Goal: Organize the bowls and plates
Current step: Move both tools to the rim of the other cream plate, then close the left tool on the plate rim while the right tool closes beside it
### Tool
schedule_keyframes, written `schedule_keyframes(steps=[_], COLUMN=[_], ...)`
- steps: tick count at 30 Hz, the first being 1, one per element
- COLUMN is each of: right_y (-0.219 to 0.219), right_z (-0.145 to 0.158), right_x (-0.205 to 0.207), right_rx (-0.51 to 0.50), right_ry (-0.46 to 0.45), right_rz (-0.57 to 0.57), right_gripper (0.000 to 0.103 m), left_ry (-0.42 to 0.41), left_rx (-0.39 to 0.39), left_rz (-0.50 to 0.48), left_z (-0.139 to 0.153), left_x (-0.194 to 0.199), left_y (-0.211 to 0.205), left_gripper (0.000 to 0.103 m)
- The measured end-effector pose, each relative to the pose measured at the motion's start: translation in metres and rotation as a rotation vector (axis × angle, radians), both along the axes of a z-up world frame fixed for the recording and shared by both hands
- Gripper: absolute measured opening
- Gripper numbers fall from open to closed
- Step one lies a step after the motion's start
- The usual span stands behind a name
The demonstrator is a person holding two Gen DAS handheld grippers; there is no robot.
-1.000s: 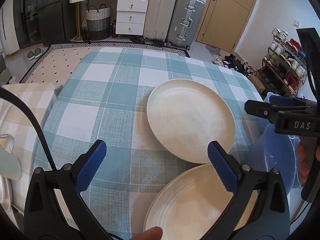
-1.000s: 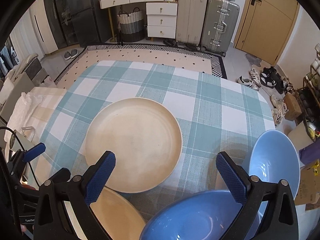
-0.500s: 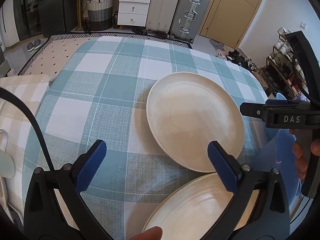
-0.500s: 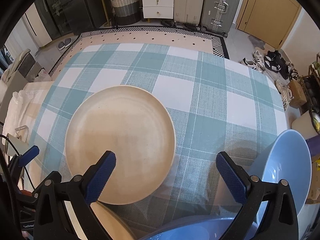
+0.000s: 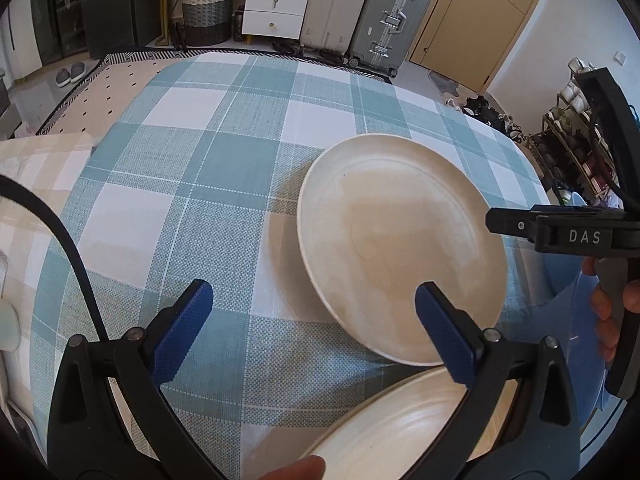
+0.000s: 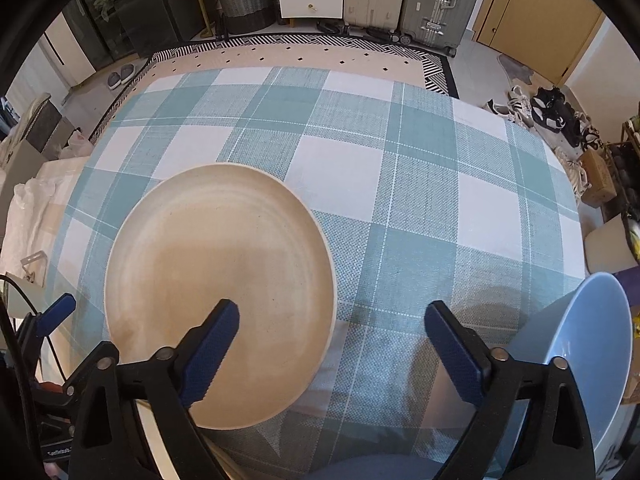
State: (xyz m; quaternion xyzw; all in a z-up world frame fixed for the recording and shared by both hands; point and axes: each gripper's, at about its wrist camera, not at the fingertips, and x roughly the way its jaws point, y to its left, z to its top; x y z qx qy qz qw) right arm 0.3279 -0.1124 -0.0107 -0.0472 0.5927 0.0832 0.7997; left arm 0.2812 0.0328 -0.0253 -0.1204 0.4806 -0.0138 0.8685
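Observation:
A cream plate (image 5: 400, 240) lies on the checked tablecloth (image 5: 224, 160); it also shows in the right wrist view (image 6: 216, 280). A second cream plate (image 5: 392, 420) lies nearer, at the table's front edge, partly under my left gripper's right finger. My left gripper (image 5: 312, 328) is open and empty above the cloth, left of the plates. My right gripper (image 6: 332, 344) is open and empty, above the far plate's near right rim. A blue bowl (image 6: 580, 352) sits at the right edge; another blue bowl (image 6: 380, 468) barely shows at the bottom.
The right gripper's body (image 5: 568, 236) reaches in at the right of the left wrist view. Beyond the table are a patterned rug (image 6: 300, 52), white drawers (image 5: 276, 8), suitcases (image 5: 384, 8), a woven basket (image 5: 206, 8) and a shoe rack (image 5: 576, 128).
Both grippers moved forward over the table, so the far plate looks larger and nearer. The near blue bowl slid almost out of the right wrist view. Both grippers stayed open.

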Motion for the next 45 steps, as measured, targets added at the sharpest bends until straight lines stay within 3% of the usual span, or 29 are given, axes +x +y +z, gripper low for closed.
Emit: schedule_keyframes(steps=[3,8,13,21,27,33,45], right_y=[-0.001,-0.001,0.002,0.007,0.008,0.007,0.010], right_z=[-0.005,-0.011,-0.016,-0.019,-0.023,-0.024,-0.024], right_x=[0.003,0.004,0.004,0.003,0.003,0.001,-0.002], right_rx=[0.015,0.020,0.034,0.038,0.035,0.014,-0.026], right_ry=[0.019,0.026,0.041,0.032,0.028,0.013,-0.014], right_rz=[0.006,0.006,0.029,0.055,0.058,0.053,0.071], right_gripper=[0.077,0.073,0.064,0.050,0.031,0.023,0.021], left_ry=[0.007,0.017,0.042,0.053,0.068,0.065,0.043], left_rx=[-0.018,-0.034,-0.035,-0.036,-0.021,0.012,0.049], left_rz=[-0.004,-0.008,-0.029,-0.050,-0.067,-0.059,-0.066], left_z=[-0.003,-0.008,-0.015,-0.021,-0.024,-0.026,-0.022], left_x=[0.003,0.009,0.014,0.016,0.017,0.017,0.015], left_y=[0.001,0.000,-0.004,-0.011,-0.016,-0.016,-0.020], left_gripper=[0.095,0.088,0.068,0.049,0.026,0.017,0.017])
